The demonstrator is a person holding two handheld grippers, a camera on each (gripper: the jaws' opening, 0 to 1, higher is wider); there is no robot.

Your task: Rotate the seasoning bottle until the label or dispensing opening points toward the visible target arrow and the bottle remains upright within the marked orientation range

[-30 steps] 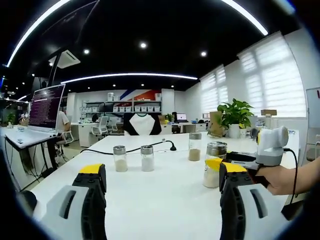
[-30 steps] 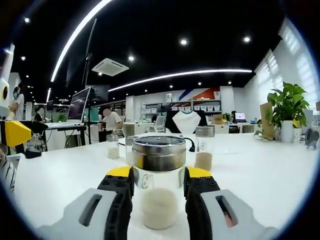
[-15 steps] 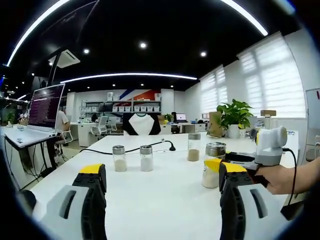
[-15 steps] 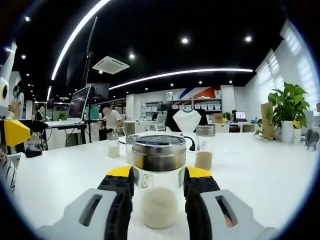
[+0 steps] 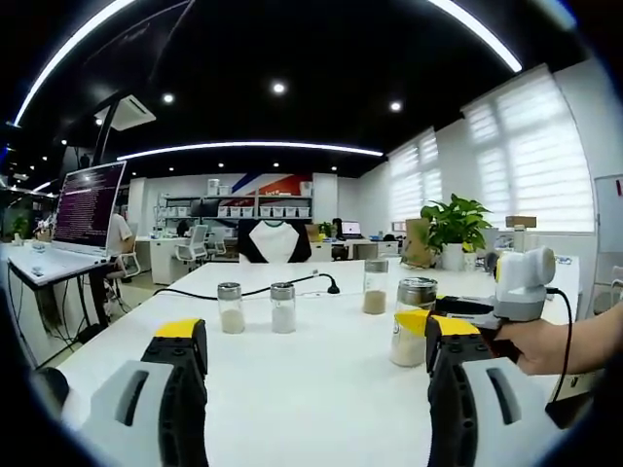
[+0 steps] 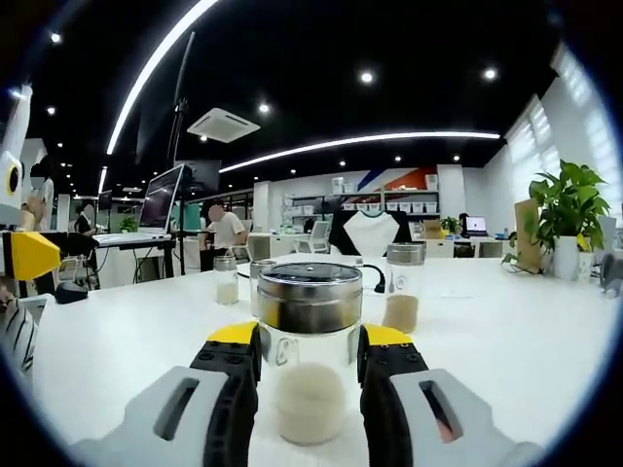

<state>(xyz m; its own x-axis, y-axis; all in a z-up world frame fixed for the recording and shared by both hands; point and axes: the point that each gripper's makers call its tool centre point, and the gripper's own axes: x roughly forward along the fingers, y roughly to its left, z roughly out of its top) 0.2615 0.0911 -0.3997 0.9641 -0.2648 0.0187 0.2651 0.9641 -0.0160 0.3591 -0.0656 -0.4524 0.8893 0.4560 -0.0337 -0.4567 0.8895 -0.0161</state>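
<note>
Both views look low across the white table (image 5: pixel 321 370), sharing its bottles.

You are turning the right hand-held gripper (image 6: pixel 310 362) slightly with the seasoning bottle (image 6: pixel 310 350) clamped, so the background is drifting rightward.

Right gripper (image 6: pixel 310 355) clamped on upright seasoning bottle (image 6: pixel 310 350) with steel lid, pale powder inside, white table (image 6: pixel 506 341) beneath, three more shakers (image 6: pixel 402 284) behind.
</note>
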